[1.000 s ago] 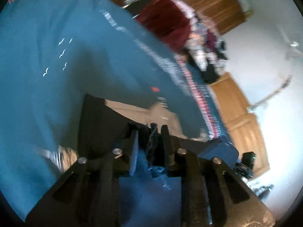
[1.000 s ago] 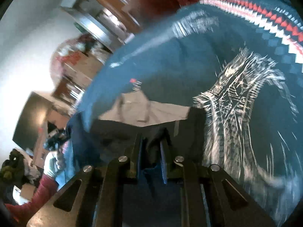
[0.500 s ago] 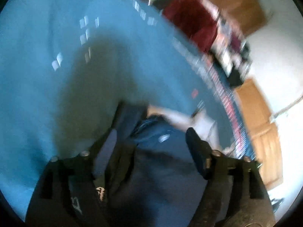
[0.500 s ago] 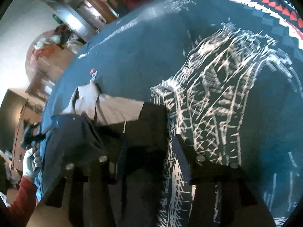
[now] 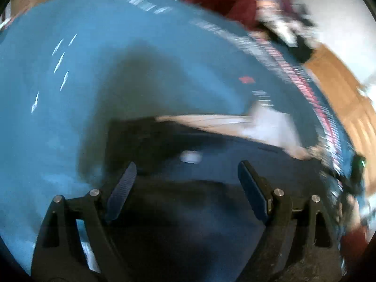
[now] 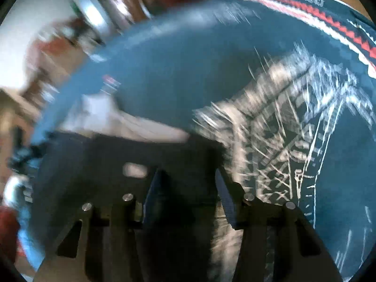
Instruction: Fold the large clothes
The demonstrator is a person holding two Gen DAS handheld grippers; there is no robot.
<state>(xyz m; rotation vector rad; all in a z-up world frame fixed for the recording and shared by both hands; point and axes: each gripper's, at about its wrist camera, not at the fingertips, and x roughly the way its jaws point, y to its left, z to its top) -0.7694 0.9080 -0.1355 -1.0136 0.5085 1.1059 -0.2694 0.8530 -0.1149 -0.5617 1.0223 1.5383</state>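
I see both claws spread apart and holding nothing. The left claw [image 5: 186,176] hangs just above the dark garment [image 5: 211,164], and the right claw [image 6: 185,183] hangs over the same garment [image 6: 145,155] from the other side. The garment lies on a teal blanket [image 5: 70,117], which has a white web-like print [image 6: 293,129] and a red-and-white border [image 6: 317,16]. Along the far edge of the garment a pale layer [image 5: 223,119] shows, maybe a lining or the inner side; I cannot tell which. A small light label [image 5: 190,157] sits on the dark cloth near the middle. Both pictures are blurred, so small details are not sure.

I judge that one fold is laid down and the next one waits. To do it well, I would first check that the folded edge lies straight and the pale layer is not bunched. Then I would bring each claw to one corner of the near edge, at the same height, and close only on the dark cloth, not on the blanket below it. The cloth looks soft and heavy, so I would lift both corners together and carry them evenly. If one side leads, the fold will go crooked.

Behind the blanket there are a red pile [image 5: 223,0] and wooden furniture [image 5: 340,98].
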